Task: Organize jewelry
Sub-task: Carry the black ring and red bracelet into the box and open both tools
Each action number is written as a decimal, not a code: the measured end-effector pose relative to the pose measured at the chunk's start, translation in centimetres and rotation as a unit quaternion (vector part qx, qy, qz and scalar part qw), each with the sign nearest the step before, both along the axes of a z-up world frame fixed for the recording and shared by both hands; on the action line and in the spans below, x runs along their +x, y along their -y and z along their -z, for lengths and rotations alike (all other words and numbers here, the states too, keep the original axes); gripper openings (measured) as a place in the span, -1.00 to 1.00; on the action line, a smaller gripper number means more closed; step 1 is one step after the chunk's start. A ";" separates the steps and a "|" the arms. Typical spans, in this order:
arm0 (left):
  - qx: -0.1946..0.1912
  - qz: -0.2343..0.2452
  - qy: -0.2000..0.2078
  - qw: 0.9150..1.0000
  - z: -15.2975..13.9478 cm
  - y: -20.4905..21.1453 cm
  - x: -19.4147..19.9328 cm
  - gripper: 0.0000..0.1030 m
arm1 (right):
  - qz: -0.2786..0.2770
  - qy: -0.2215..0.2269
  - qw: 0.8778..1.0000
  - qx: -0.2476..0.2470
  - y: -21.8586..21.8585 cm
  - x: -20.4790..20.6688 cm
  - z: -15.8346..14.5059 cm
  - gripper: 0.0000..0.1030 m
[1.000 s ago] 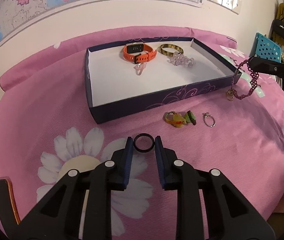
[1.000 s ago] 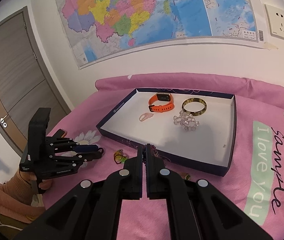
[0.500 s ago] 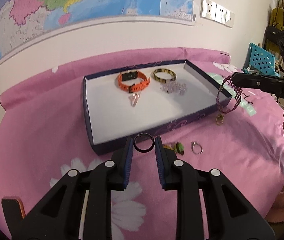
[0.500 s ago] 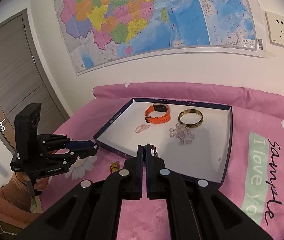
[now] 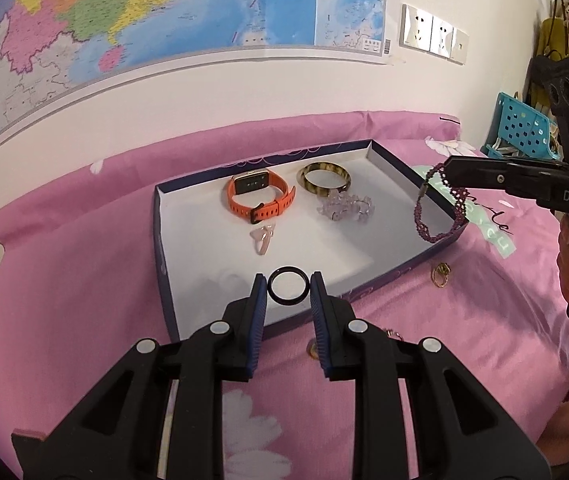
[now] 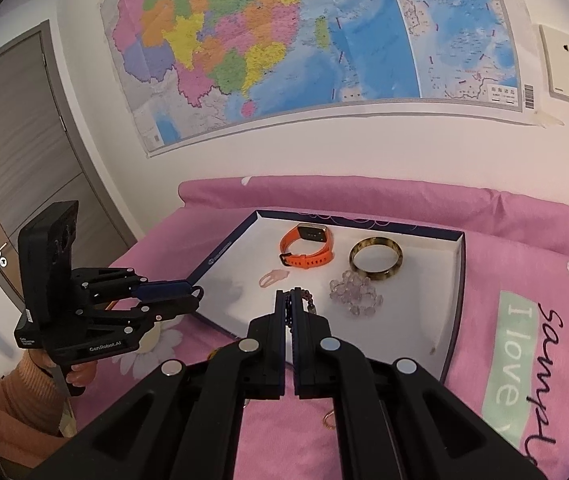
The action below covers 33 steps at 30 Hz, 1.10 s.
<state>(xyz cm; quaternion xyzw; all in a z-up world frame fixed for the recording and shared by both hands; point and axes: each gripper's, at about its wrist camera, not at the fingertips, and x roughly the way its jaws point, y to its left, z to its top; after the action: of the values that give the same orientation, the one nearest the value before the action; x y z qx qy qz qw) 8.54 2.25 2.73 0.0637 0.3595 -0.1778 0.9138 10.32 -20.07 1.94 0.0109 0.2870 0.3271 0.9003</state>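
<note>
A thin black ring (image 5: 288,291), smooth and round, was held between the two blue ribbed pads of the left gripper (image 5: 287,294), above the near edge of the tray (image 5: 163,240). The tray was a shallow rectangular box with a dark blue patterned wall and a plain white floor. Inside it lay an orange rubber watch (image 5: 260,197) with a closed strap, a glossy brown-yellow bangle (image 5: 323,176), a bracelet of pale clear beads (image 5: 345,209) and a small pink translucent clip (image 5: 262,239).

The right gripper (image 6: 289,300) was clenched on a dark red beaded chain (image 5: 440,204), which hung as a loop from its tip over the right wall of the tray. In the right wrist view only a few beads and a small metal end of the chain showed beside the closed jaws.

On the pink bed cover (image 5: 84,280), soft cloth with white flowers, a small gold ring (image 5: 441,274) lay just outside the tray, and another small piece of jewelry showed partly behind the left gripper. A colourful paper map (image 6: 284,40) was fixed on the white wall, with white sockets (image 5: 432,34) to its right.
</note>
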 end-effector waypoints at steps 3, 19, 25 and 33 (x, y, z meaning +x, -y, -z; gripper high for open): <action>0.002 -0.001 -0.004 1.000 0.2 0.3 0.8 -0.56 | 0.003 -0.005 1.000 -0.005 -0.2 1.0 0.2 -0.97; 0.008 -0.008 -0.040 0.999 2.3 1.3 4.8 -0.56 | -0.006 -0.030 0.999 -0.013 -2.1 4.7 1.7 -0.97; 0.010 -0.012 -0.055 0.998 3.2 1.5 5.9 -0.56 | -0.007 -0.047 0.999 -0.011 -2.4 6.2 2.6 -0.97; 0.010 -0.017 -0.078 0.997 4.4 1.5 6.9 -0.56 | 0.011 -0.063 0.998 -0.020 -2.2 7.4 3.7 -0.97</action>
<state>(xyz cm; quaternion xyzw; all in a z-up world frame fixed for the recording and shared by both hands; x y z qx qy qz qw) 15.47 0.75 -1.63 0.0526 0.4321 -0.1631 0.8854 17.72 -17.92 -1.71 0.0167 0.3493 0.3101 0.8840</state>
